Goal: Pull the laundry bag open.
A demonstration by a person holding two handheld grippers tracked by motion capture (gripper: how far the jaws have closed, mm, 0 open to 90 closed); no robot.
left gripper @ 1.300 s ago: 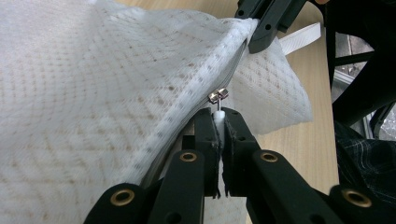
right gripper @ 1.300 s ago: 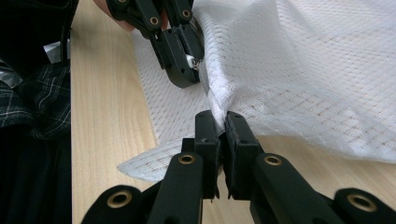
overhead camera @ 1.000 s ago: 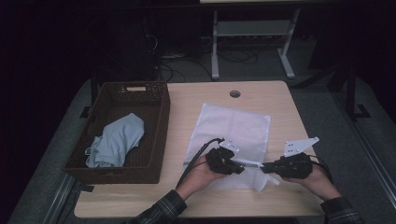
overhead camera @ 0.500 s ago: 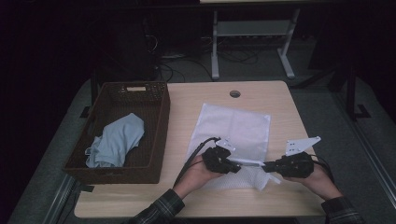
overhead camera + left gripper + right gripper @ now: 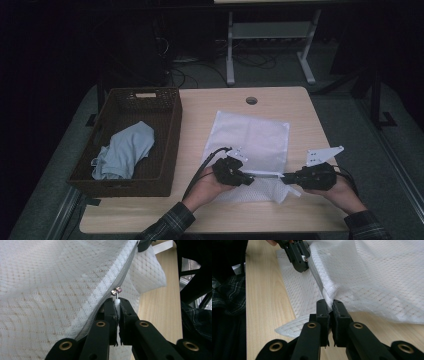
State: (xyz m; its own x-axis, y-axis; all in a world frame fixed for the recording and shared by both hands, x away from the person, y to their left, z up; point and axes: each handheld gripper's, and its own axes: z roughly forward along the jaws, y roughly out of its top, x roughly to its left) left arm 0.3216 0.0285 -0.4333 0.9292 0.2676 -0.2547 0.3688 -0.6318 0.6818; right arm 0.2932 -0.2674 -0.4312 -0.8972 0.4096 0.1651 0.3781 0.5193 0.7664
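Note:
A white mesh bag (image 5: 250, 137) lies flat on the table, its zipper edge nearest the person. My left gripper (image 5: 248, 179) is shut on the white zipper pull (image 5: 116, 300), just below the metal slider (image 5: 115, 291); its jaws (image 5: 117, 303) stand tight together. To its right, my right gripper (image 5: 286, 178) is shut on the bag's edge at the zipper's end, and the mesh (image 5: 374, 277) lifts from its jaws (image 5: 329, 303). In the right gripper view the left gripper (image 5: 298, 256) shows farther along the zipper. The zipper runs taut between the two.
A dark wicker basket (image 5: 170, 145) stands left of the bag with a crumpled light-blue cloth (image 5: 122, 150) in it. A round cable hole (image 5: 251, 100) sits near the table's far edge. Bare wood lies right of the bag.
The left gripper has edged slightly to the left along the zipper with the pull in it. The right gripper has kept still.

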